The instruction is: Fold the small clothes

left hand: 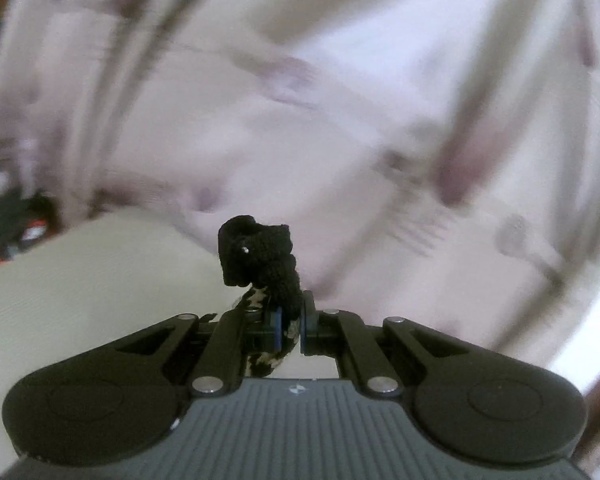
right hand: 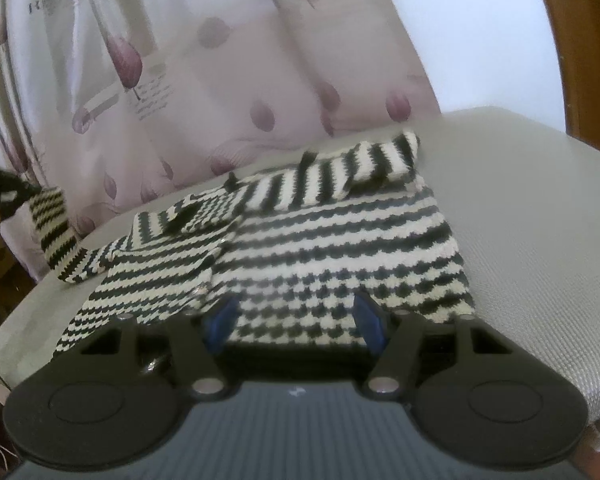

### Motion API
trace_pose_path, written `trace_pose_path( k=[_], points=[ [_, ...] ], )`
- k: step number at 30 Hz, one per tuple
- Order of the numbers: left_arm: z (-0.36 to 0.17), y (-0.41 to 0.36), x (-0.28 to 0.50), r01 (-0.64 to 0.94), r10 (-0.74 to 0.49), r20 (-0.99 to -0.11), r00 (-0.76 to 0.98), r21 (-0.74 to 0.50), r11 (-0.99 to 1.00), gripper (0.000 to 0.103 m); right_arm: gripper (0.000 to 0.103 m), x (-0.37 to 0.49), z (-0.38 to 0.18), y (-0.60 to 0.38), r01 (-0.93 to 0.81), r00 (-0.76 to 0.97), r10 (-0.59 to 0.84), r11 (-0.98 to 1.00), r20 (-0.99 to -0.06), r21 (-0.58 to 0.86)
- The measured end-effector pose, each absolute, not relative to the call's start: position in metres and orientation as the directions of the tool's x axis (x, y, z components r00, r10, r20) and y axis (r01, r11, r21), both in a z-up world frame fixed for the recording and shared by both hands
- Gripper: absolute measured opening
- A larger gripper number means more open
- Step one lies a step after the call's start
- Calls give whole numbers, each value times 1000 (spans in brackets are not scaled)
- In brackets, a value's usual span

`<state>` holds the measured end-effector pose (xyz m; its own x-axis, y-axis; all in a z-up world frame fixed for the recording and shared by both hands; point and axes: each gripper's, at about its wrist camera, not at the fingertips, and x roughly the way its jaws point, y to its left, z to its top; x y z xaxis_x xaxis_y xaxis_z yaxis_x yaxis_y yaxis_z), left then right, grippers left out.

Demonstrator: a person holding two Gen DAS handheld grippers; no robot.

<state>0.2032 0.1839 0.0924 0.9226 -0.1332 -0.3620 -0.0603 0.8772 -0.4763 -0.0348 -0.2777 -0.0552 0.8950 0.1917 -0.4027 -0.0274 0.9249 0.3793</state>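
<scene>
A small black-and-white striped knit sweater (right hand: 300, 248) lies on a grey cushion (right hand: 532, 216). Its right sleeve (right hand: 340, 176) is folded across the chest. Its left sleeve (right hand: 56, 232) is lifted off the cushion at the far left by my left gripper (right hand: 4, 196). In the left wrist view my left gripper (left hand: 290, 326) is shut on the sleeve's black cuff (left hand: 260, 256), which sticks up above the fingertips. My right gripper (right hand: 296, 320) is open, low over the sweater's bottom hem, with its blue pads (right hand: 366, 316) either side of the hem's middle.
A pale curtain with purple tulip prints (right hand: 180, 80) hangs right behind the cushion. A brown wooden frame (right hand: 572, 40) stands at the right. Dark clutter (left hand: 16, 220) lies beyond the cushion's left edge (left hand: 60, 280).
</scene>
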Motion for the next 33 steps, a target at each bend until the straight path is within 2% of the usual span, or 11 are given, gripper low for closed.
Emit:
trace_pose_path(
  k=[6,13,20,29,31,32,33],
  points=[
    [110,72,231,89,-294,-379,877,-474,876,7,63,-39,-60,-297,-29,908,206,899,-364,438],
    [94,-58,258,220,-406,-428,808,-419,881,7,63,-41,-70,-319,-24,917,211,877,-340,481],
    [44,-159,270,319,-500,-489,715,-409,855,7,63,-39,-79,-342,-12,927,204,856,-316,517],
    [-24,-216,267,434,-575,-543,612,-376,818,9,63,-40,-83,-356,-15,931,206,846,-301,533],
    [-30,-219,265,468,-592,-534,604,-363,805,24,63,-40,-82,-358,-15,932,206,846,-300,533],
    [-31,-218,262,486,-604,-524,600,-361,796,49,63,-39,-81,-358,-18,932,206,846,-297,532],
    [-28,-214,258,491,-606,-512,609,-357,795,78,63,-38,-79,-359,-21,933,207,848,-294,530]
  ],
)
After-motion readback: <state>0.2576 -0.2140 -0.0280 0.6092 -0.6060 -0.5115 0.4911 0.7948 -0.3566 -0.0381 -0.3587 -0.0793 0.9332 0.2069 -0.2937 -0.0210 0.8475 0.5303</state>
